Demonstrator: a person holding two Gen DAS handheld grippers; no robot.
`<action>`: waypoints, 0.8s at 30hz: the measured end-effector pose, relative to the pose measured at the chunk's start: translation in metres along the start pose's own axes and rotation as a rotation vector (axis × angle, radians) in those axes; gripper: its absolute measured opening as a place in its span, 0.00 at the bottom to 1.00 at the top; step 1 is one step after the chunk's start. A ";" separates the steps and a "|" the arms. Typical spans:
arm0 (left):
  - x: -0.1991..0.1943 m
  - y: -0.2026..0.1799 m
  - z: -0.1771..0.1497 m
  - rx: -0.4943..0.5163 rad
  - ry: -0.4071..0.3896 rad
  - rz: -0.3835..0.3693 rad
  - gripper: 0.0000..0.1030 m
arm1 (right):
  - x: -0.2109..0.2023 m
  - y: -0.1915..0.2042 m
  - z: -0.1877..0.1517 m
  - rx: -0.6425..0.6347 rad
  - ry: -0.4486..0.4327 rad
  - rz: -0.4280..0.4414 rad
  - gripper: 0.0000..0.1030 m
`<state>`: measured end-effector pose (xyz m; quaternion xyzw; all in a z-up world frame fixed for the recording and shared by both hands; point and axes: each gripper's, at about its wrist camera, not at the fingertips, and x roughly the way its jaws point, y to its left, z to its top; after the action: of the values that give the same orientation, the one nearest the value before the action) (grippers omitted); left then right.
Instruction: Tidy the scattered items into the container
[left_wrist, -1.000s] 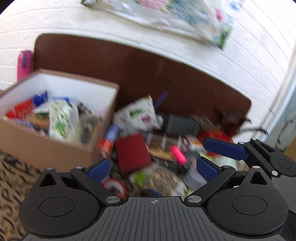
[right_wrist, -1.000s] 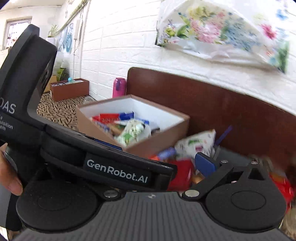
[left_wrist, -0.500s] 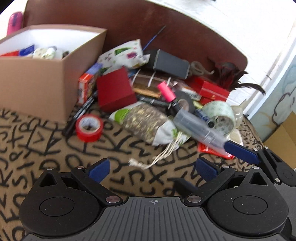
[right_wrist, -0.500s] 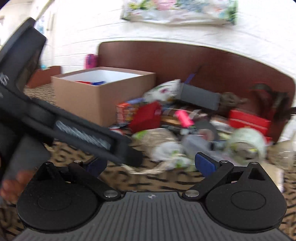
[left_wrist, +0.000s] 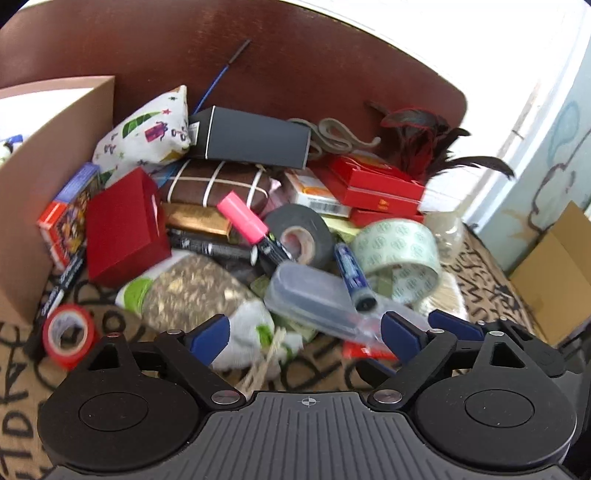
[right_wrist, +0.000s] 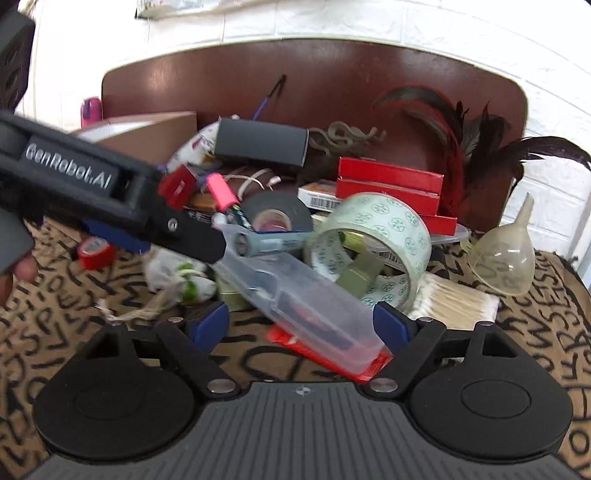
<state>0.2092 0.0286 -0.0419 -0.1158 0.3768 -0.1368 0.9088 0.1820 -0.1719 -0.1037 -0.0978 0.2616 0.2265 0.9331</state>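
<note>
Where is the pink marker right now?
In the left wrist view the pink marker lies mid-pile, its pink cap over the gold bar, just left of the black tape roll and right of the red box.

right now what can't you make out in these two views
- Contents of the brown cardboard box: cut off by the left edge of the left wrist view; hidden behind the left hand-held gripper in the right wrist view.
- Flat red packet: mostly covered by the clear plastic case; its label is unreadable.
- Grey speckled drawstring pouch: motion-blurred in the left wrist view.
</note>
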 end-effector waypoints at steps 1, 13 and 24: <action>0.005 0.000 0.003 -0.004 0.003 0.009 0.92 | 0.006 -0.002 0.001 -0.016 0.011 0.006 0.83; 0.013 -0.003 0.000 0.016 0.045 -0.039 0.86 | 0.006 0.030 -0.006 -0.124 0.130 0.228 0.38; -0.049 0.052 -0.078 -0.195 0.162 0.005 0.87 | -0.059 0.109 -0.050 -0.177 0.183 0.406 0.49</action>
<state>0.1288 0.0856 -0.0799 -0.1912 0.4609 -0.1060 0.8601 0.0629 -0.1133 -0.1213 -0.1446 0.3386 0.4215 0.8287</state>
